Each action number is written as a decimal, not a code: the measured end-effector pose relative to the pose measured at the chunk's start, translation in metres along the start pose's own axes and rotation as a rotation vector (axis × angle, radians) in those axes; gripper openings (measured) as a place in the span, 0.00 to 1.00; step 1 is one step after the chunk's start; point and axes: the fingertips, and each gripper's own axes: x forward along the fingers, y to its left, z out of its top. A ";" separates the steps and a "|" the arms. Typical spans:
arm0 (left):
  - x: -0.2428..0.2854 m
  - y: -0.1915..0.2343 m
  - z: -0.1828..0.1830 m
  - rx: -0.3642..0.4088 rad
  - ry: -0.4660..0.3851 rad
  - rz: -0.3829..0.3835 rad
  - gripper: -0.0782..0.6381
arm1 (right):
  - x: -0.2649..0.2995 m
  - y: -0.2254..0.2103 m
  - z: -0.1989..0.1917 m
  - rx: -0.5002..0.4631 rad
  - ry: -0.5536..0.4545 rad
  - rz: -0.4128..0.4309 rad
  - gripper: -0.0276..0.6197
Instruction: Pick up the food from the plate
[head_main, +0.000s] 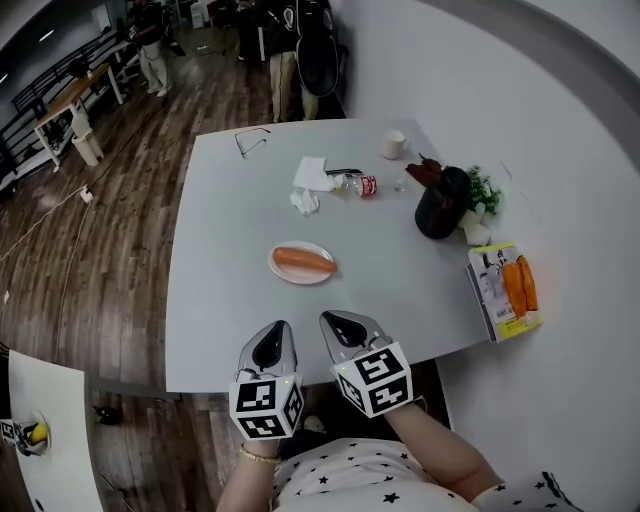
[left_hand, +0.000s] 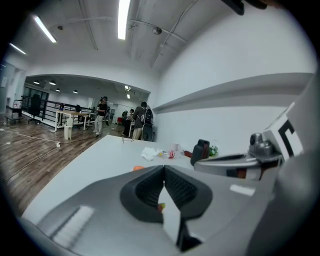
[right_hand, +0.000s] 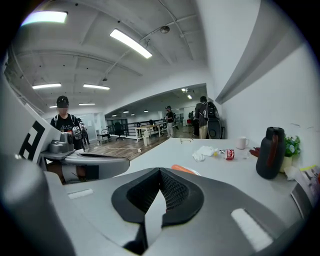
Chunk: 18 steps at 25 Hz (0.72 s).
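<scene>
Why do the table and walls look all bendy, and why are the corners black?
Head view: the wide lens bows the table edges into curves; the light is even and soft. Left gripper view: round black rim, the ceiling lamp glares white, and the close fingers look blurry. Right gripper view: the same black rim and bent walls, with bright lamps overhead.

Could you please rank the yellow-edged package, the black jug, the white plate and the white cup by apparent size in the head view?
1. yellow-edged package
2. black jug and white plate: too alike to rank
3. white cup: smallest, though also farthest from the camera
</scene>
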 end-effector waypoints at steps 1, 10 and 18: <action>0.008 0.002 0.001 -0.001 0.001 0.002 0.12 | 0.009 -0.006 0.001 -0.008 0.009 0.007 0.04; 0.079 0.027 -0.006 -0.041 0.053 0.058 0.12 | 0.102 -0.048 0.004 -0.184 0.155 0.128 0.04; 0.111 0.042 -0.017 -0.072 0.110 0.078 0.12 | 0.203 -0.081 -0.031 -0.542 0.556 0.312 0.43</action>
